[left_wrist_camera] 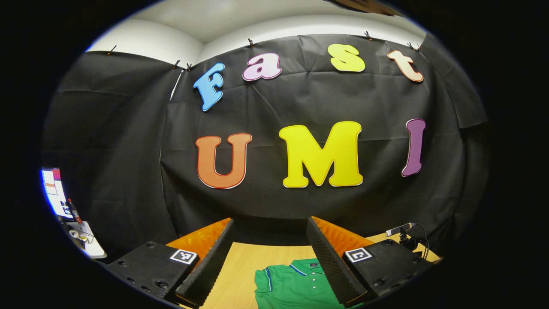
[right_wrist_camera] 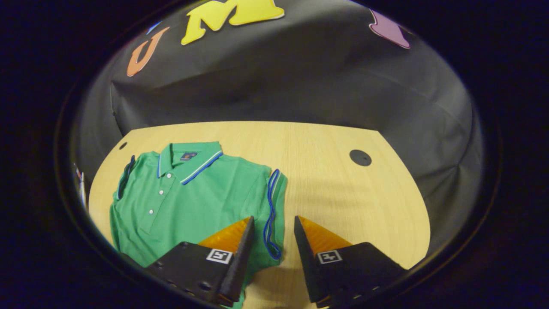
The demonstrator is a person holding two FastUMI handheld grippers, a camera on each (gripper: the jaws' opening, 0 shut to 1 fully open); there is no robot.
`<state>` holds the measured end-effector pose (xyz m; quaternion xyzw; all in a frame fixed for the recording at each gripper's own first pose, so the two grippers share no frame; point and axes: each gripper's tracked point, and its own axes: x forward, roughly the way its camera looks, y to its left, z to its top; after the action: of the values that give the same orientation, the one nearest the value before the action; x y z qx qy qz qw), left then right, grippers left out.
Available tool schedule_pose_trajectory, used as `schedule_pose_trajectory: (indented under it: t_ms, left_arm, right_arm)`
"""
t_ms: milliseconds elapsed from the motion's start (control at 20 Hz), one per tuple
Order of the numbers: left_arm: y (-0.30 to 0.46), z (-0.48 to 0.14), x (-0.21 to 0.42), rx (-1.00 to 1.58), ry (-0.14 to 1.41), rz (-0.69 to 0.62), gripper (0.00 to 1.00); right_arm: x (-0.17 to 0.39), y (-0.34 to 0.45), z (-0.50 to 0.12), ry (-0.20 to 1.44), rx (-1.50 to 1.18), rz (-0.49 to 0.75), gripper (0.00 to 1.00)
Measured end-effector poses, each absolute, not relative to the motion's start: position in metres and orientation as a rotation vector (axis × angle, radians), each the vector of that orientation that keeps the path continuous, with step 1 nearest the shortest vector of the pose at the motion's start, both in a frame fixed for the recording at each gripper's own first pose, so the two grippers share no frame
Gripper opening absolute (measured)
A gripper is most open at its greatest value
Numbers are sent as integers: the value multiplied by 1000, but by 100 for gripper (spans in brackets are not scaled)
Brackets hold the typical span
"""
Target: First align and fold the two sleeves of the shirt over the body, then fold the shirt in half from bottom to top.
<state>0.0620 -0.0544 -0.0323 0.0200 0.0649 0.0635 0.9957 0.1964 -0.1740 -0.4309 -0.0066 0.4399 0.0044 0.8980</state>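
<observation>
While both my grippers hang above the table with nothing between their fingers, the green polo shirt lies flat and face up on the wood, collar toward the booth wall

Right gripper: fingers spread, aimed down at the sleeve on the side nearest it; the blue-trimmed cuff sits in line with the gap between the fingers, but I cannot tell whether the tips touch cloth. Judged not yet gripping

Left gripper: fingers spread wide, held high and level, looking mostly at the wall; the shirt shows low between the fingers, collar and button placket visible, well below the tips

Other sleeve lies along the far edge of the body, seemingly still out

Step in hand, as I judge it: start of the first fold, sleeves not yet brought over the body

Next move calls for: lower the right gripper onto the cuff edge, pinch one layer only, carry it inward across the chest and lay it flat; the left gripper must tilt down and descend to its own sleeve. Risk: catching the body cloth with the cuff and dragging the whole shirt
</observation>
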Motion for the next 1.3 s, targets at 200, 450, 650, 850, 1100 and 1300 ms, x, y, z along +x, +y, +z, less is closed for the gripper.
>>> schedule_pose_trajectory:
  t_ms: [200,450,650,850,1100,1300]
  left_arm:
    - [-56,-34,63,42,139,135,100]
    - [-58,-33,63,45,138,130,100]
    - [-57,-31,62,28,129,132,100]
    - [-46,-32,55,6,134,153,100]
    - [-26,-31,38,9,146,203,100]
    - [-16,-28,26,24,163,229,100]
  right_arm:
    - [196,-175,-441,953,2,3,16]
    - [197,-174,-429,955,71,15,0]
    - [202,-166,-387,889,129,29,0]
    - [210,-125,-350,847,172,72,0]
    - [215,-50,-351,872,196,123,0]
    - [218,-6,-367,903,214,119,0]
